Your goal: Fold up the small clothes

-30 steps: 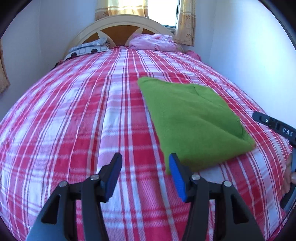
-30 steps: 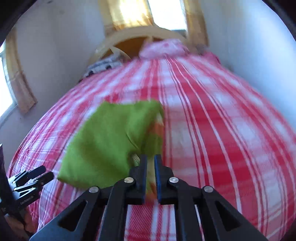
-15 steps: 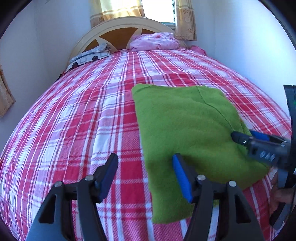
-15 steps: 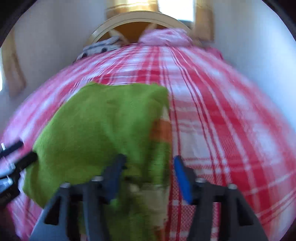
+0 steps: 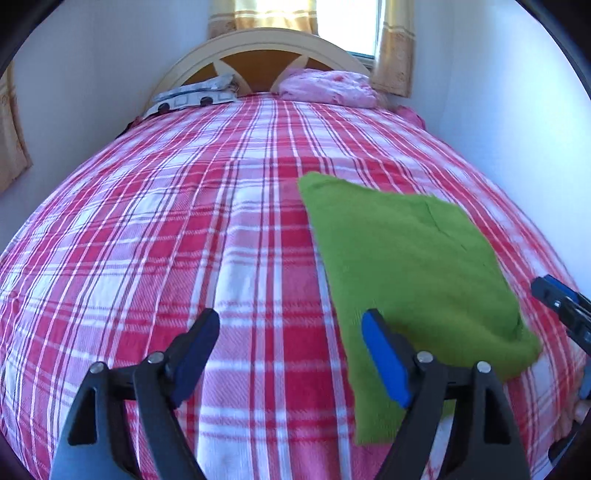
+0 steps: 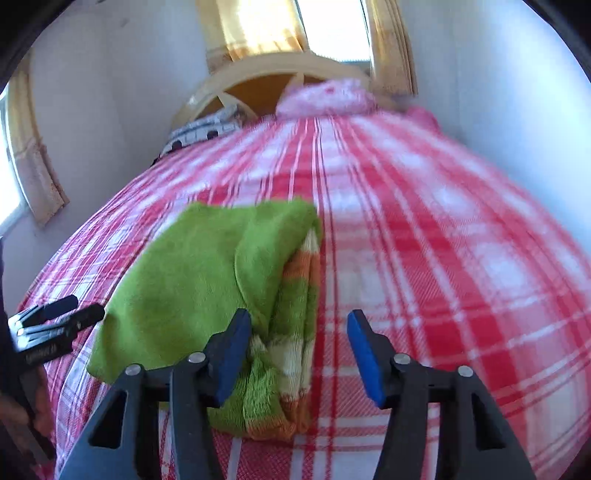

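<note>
A folded green garment (image 5: 410, 273) lies flat on the red plaid bed (image 5: 184, 236). In the right wrist view the garment (image 6: 199, 280) shows an orange, white and green striped edge along its right side. My left gripper (image 5: 290, 354) is open and empty, just left of the garment's near corner. My right gripper (image 6: 295, 350) is open and empty over the garment's near right edge. The right gripper's tips also show at the right edge of the left wrist view (image 5: 557, 299). The left gripper shows at the left edge of the right wrist view (image 6: 55, 317).
A pink pillow (image 5: 328, 88) and a patterned grey pillow (image 5: 192, 98) lie against the wooden headboard (image 5: 255, 51). White walls stand close on both sides of the bed. A curtained window (image 6: 295, 26) is behind the headboard.
My right gripper opened and let go of the garment's edge. The garment now lies flat on the bed. My left gripper stayed open and shifted a little left of the garment.
</note>
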A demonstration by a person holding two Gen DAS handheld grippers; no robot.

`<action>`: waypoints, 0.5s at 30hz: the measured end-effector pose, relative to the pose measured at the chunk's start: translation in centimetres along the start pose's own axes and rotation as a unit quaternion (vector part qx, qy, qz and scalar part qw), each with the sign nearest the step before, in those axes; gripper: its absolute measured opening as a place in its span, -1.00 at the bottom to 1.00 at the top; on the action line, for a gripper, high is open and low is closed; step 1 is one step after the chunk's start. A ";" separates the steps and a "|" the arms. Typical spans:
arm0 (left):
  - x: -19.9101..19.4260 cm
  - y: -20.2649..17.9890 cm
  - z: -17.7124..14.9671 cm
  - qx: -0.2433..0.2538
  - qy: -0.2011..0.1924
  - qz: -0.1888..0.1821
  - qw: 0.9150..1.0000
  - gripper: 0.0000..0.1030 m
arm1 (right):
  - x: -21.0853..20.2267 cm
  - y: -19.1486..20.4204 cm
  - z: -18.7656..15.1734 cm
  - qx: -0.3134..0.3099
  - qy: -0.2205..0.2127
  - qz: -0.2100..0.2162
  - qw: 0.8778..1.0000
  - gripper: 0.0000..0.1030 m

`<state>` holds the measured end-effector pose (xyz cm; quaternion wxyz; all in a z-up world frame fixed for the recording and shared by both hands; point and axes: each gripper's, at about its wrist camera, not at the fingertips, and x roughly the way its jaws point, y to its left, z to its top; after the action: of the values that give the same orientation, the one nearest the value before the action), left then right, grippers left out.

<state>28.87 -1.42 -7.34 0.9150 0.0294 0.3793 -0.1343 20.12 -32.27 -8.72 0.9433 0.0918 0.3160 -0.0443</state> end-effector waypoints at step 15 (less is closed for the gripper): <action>2.6 -3.7 2.9 0.037 -0.010 0.024 0.999 0.56 | 4.6 4.0 3.3 -0.058 0.006 0.008 0.998 -0.73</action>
<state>31.69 -6.04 -6.92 0.9202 0.0711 0.3636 -0.1264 26.31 -29.14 -8.35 0.9454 0.0402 0.3230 -0.0176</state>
